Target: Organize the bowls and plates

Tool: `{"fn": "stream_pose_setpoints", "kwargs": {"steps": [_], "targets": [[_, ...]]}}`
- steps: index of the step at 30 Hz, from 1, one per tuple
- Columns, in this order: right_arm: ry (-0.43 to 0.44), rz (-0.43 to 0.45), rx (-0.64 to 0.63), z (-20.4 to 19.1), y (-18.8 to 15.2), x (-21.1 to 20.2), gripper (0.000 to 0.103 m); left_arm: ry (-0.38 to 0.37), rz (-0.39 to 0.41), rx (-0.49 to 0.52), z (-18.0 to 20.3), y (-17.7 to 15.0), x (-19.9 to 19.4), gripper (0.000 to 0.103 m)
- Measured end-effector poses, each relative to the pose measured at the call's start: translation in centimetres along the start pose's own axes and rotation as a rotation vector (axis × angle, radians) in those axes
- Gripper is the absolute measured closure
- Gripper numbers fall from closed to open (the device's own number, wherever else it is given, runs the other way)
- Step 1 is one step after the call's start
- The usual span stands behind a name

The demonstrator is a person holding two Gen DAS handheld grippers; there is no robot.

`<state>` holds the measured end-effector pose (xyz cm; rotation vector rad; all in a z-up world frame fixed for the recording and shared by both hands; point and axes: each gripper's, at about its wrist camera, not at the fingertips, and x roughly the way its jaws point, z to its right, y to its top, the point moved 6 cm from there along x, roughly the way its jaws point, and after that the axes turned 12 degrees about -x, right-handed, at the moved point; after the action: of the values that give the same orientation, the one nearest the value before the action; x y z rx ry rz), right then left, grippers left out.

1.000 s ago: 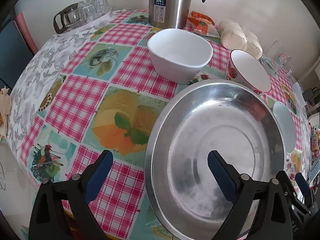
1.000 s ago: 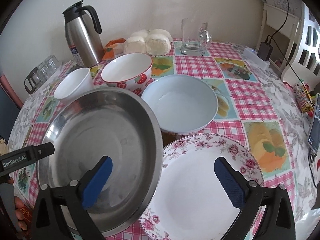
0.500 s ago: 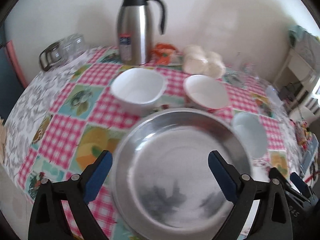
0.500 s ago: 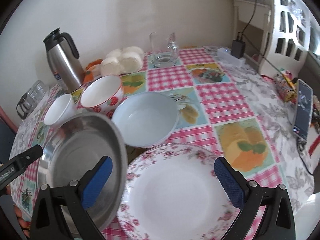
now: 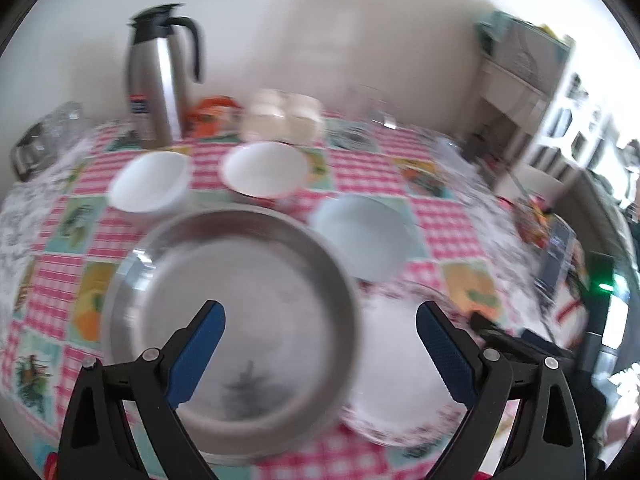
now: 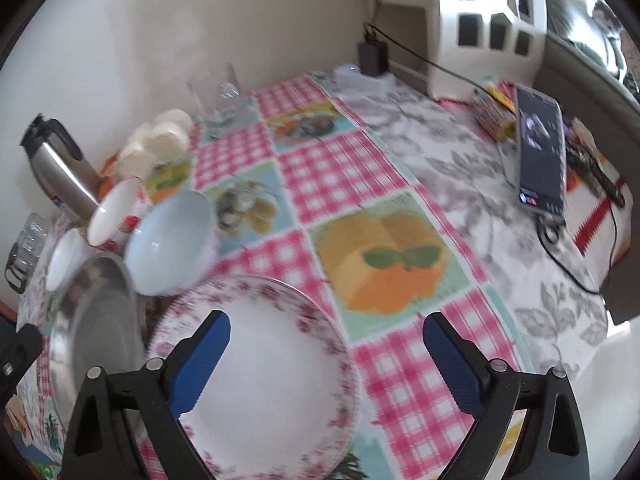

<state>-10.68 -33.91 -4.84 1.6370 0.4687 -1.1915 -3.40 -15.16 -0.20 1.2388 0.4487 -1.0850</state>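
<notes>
Change: both views have swung right in the last second; the steel pan [image 5: 232,312] slid from centre-right to centre-left of the left view.
Left gripper [image 5: 320,344]: wide, empty.
Right gripper [image 6: 326,356]: wide, empty, over the floral plate [image 6: 260,376], lower centre.
Bowls: blue bowl [image 6: 172,244] and two others, left, untouched.
Meaning: probably aiming for the plate; nothing stacked.
</notes>
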Motion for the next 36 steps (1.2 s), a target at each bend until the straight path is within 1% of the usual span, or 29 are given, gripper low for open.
{"fn": "stream_pose_setpoints", "kwargs": {"steps": [5,8,11,13,14,17,19,21,23,28,30,36], "targets": [[0.017,-0.098,-0.012,0.8,-1.4,2.0,0.004,-0.048,-0.101,0.042,2.8,-2.4,1.2,0.006],[0.014,-0.147,-0.008,1.0,-2.3,2.8,0.004,-0.046,-0.134,0.061,3.6,-3.4,1.7,0.006],[0.021,-0.180,-0.003,1.1,-2.9,3.5,0.007,-0.074,-0.171,0.052,4.0,-4.0,2.3,0.006],[0.038,-0.196,0.005,1.2,-3.2,3.8,0.014,-0.094,-0.198,0.042,4.1,-4.5,2.7,0.005],[0.050,-0.201,0.010,1.1,-3.2,4.0,0.015,-0.093,-0.199,0.042,4.2,-4.6,2.8,0.005],[0.085,-0.205,0.024,1.1,-3.4,4.2,0.024,-0.084,-0.206,0.053,4.2,-4.9,3.1,0.005],[0.100,-0.212,0.033,1.1,-3.6,4.4,0.039,-0.093,-0.230,0.047,4.3,-5.1,3.2,0.005],[0.095,-0.220,0.040,1.2,-3.7,4.5,0.044,-0.079,-0.242,0.046,4.2,-5.2,3.4,0.005],[0.073,-0.220,0.036,1.5,-3.8,4.5,0.048,-0.069,-0.245,0.048,4.1,-5.3,3.5,0.005],[0.061,-0.211,0.032,1.7,-3.7,4.1,0.049,-0.056,-0.237,0.064,4.4,-5.5,3.4,0.005],[0.045,-0.208,0.031,1.9,-3.6,3.9,0.049,-0.054,-0.238,0.067,4.5,-5.6,3.4,0.005],[-0.018,-0.203,0.082,3.6,-3.6,3.4,0.049,-0.061,-0.261,0.083,5.1,-6.2,3.8,0.006]]}}
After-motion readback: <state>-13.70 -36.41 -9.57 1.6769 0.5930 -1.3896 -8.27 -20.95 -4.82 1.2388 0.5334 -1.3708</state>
